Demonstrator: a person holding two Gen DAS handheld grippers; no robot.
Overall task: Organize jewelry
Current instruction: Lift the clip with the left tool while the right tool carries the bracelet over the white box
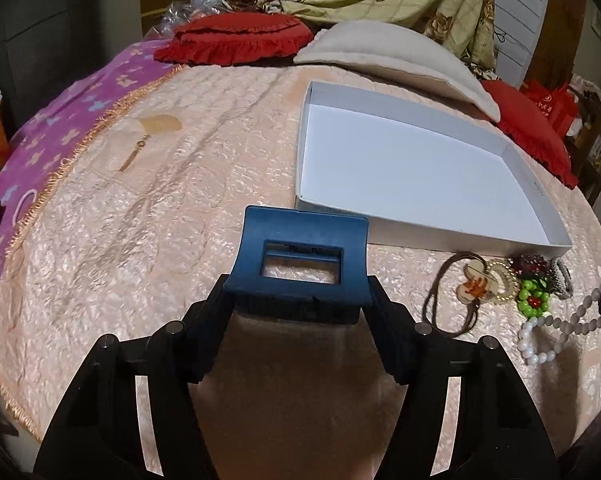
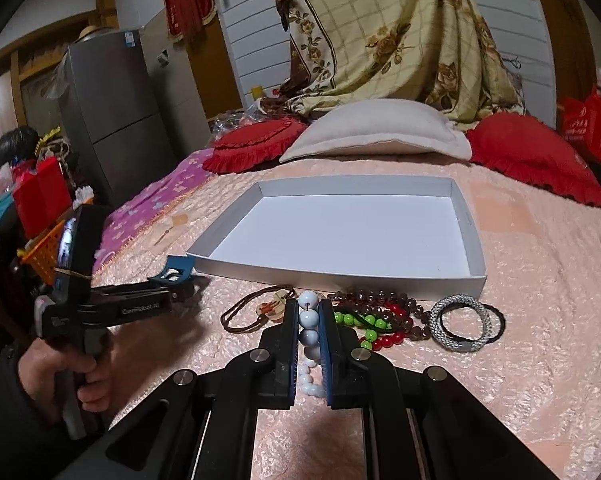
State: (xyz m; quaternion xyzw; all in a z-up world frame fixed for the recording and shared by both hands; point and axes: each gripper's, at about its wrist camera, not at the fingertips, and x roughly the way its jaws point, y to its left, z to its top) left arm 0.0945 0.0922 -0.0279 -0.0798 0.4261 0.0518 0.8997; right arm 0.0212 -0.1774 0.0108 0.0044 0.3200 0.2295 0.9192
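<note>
On the bed, a blue hair claw [image 1: 300, 264] is clamped between the left gripper [image 1: 300, 312] fingers, at 7 o'clock of the white tray [image 1: 420, 236]. White beads [image 2: 309, 320] are pinched by the right gripper [image 2: 309, 344].

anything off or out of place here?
Nothing damaged or spilled. The white tray is still empty; necklaces and hair ties lie loose beside it. A small gold piece lies apart, far left on the bedspread.

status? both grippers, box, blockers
Left gripper clamps blue hair claw. Right gripper shut on white beads. White box empty, path clear.
</note>
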